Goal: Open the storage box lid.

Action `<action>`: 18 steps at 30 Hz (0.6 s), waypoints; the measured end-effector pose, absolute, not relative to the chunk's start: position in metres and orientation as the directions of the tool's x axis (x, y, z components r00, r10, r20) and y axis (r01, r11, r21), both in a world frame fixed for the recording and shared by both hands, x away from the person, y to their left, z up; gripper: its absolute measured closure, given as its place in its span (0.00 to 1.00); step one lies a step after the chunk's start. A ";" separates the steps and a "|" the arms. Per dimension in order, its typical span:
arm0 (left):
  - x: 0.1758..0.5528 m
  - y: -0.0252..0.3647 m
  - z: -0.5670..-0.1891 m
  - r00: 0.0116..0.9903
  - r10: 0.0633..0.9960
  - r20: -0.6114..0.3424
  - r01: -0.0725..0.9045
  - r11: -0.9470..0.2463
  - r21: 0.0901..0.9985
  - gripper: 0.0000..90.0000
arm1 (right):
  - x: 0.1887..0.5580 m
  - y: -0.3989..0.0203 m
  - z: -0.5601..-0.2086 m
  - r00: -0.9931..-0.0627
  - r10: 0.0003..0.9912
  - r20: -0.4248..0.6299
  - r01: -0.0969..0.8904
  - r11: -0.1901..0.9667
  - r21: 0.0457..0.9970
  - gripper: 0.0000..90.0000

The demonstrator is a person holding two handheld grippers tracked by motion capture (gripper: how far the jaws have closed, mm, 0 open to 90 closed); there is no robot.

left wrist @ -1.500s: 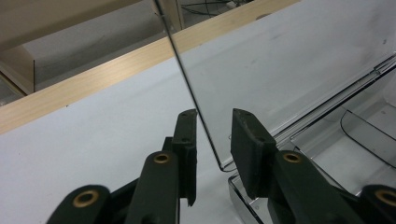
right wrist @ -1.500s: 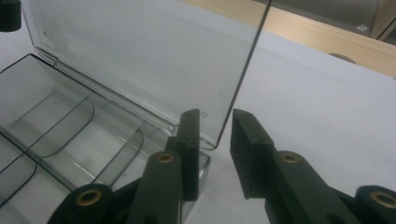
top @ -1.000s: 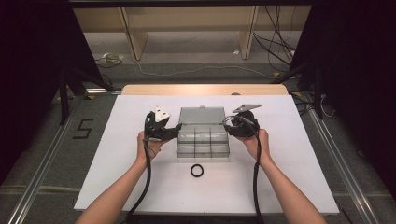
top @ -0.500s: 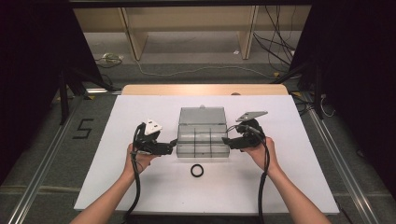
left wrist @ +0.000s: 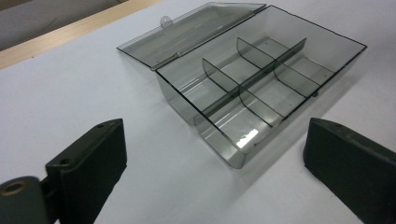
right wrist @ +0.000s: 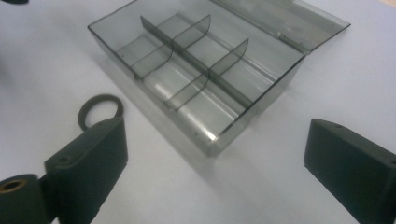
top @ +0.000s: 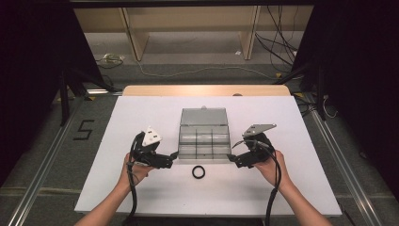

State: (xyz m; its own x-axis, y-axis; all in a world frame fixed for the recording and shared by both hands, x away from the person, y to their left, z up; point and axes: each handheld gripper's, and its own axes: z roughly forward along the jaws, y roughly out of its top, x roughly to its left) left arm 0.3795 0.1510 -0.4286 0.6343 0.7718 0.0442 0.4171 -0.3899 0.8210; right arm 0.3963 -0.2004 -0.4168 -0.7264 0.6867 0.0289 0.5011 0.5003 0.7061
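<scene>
The white table [top: 141, 117] carries a clear smoke-grey organiser box [top: 204, 140], which stands between the two grippers. Its lid [top: 203, 116] is already folded back and lies flat on the far side, so the opening of the box seems done. Inside, thin dividers [left wrist: 254, 77] cut the box into six compartments, and all of them look empty.

The left gripper [top: 170, 159] is just beside the near left corner of the box, apart from it; its jaws stand wide and hold nothing. The right gripper [top: 231, 158] is just beside the near right corner, also with jaws spread and nothing between them.

The small black ring [top: 198, 172] lies on the table in front of the box, between the two grippers and a little nearer to the person. In the right gripper view the ring [right wrist: 99, 108] is just beyond the left jaw, partly hidden by it.

I judge that the work is at an early stage: the box is ready, but the ring is not yet picked up and not yet placed in a compartment.
</scene>
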 end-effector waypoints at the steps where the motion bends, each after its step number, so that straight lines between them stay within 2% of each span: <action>1: 0.378 0.151 -0.429 0.639 0.768 0.038 0.419 -0.389 0.821 0.05 | 0.394 -0.201 -0.417 -0.728 0.685 0.028 0.501 0.503 0.705 0.06; 8: 0.370 0.148 -0.429 0.659 0.750 0.056 0.403 -0.415 0.816 0.04 | 0.376 -0.205 -0.420 -0.735 0.678 -0.002 0.489 0.533 0.691 0.02; 18: 0.360 0.143 -0.431 0.672 0.738 0.064 0.401 -0.435 0.806 0.03 | 0.353 -0.216 -0.419 -0.750 0.660 -0.045 0.448 0.557 0.700 0.01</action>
State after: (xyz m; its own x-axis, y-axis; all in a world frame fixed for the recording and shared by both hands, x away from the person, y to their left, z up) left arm 0.3602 0.1429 -0.4307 0.6716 0.7382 0.0643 0.4013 -0.4353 0.8059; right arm 0.3533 -0.2156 -0.4193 -0.7501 0.6598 -0.0453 0.4476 0.5569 0.6996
